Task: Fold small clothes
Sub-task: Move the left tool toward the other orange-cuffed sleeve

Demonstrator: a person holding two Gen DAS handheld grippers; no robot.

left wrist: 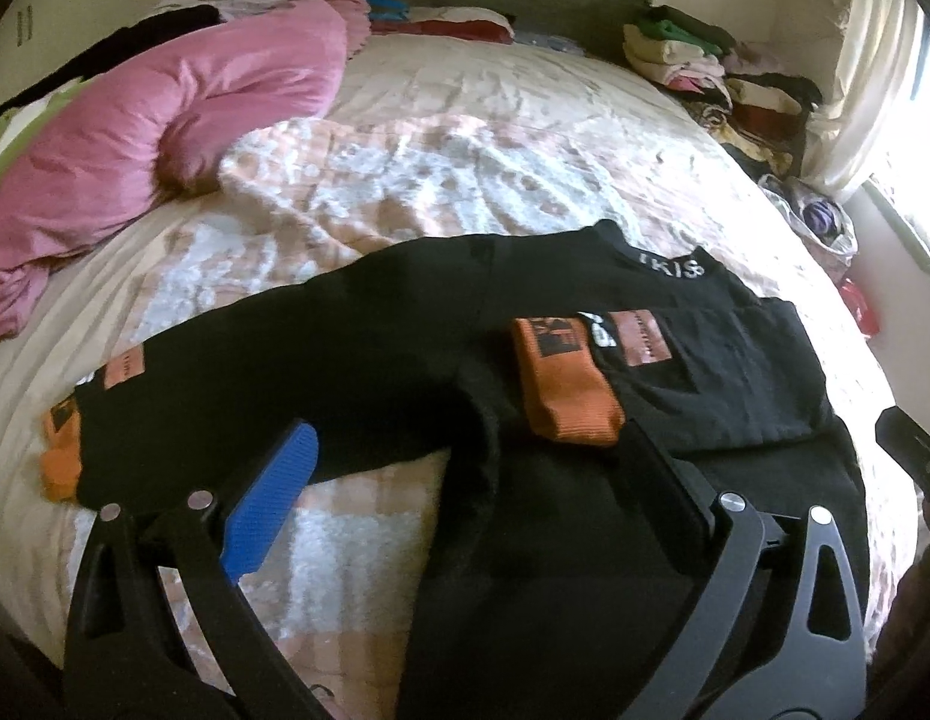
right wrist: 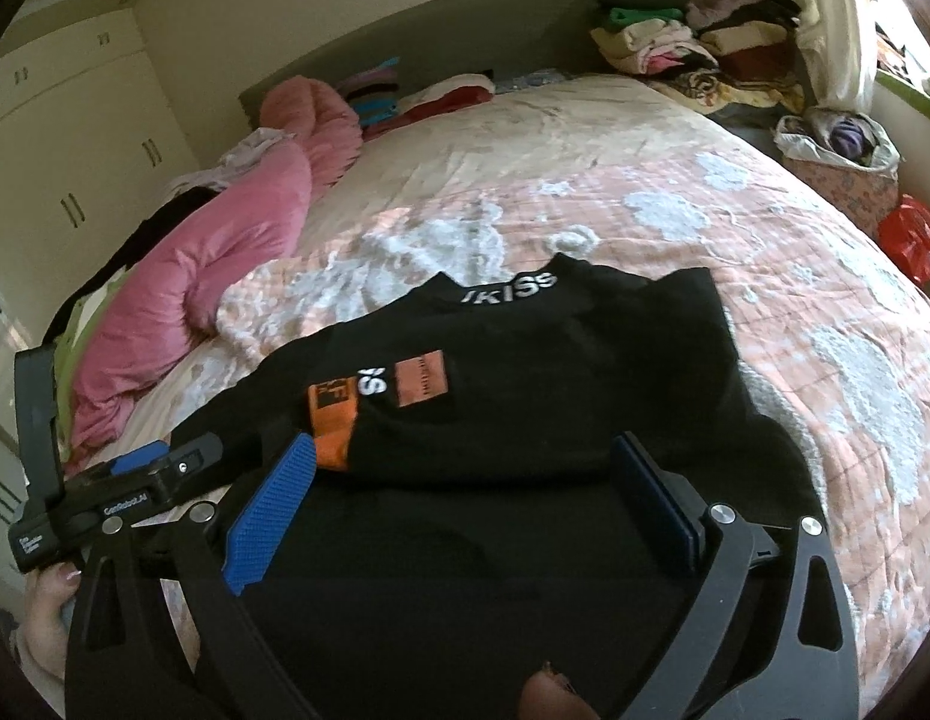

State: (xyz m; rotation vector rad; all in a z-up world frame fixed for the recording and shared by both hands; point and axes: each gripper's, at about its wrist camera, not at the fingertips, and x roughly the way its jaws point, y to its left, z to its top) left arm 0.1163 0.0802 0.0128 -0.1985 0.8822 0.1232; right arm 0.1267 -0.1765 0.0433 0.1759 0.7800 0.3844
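On the bed (left wrist: 465, 120), lying flat near its front edge: black top (left wrist: 405, 324) with white lettering at the collar and orange cuffs. Looking partly folded — right sleeve (right wrist: 585, 360) already lying across the chest, orange cuff (left wrist: 570, 384) resting beside the brown patch; left sleeve (left wrist: 195, 396) still stretching outward toward its own cuff at the side. Remaining, by the look of it: bringing that sleeve in, then doubling the body over from hem to collar. Left gripper (left wrist: 465, 468) hovering just above the lower part of the garment, fingers spread wide, pinching nothing. Right gripper (right wrist: 465, 492) hanging likewise over the hem area, fingers spread wide and holding nothing. Sitting beyond the far right side of the bed: white plastic bag (right wrist: 837, 138) holding something purple and dark, possibly more clothing, though too small and blurred for telling. Lying along the left side of the bed: rolled pink quilt (left wrist: 165, 120). Stacking up by the headboard corner: folded clothes pile (right wrist: 675, 42), perhaps finished pieces.
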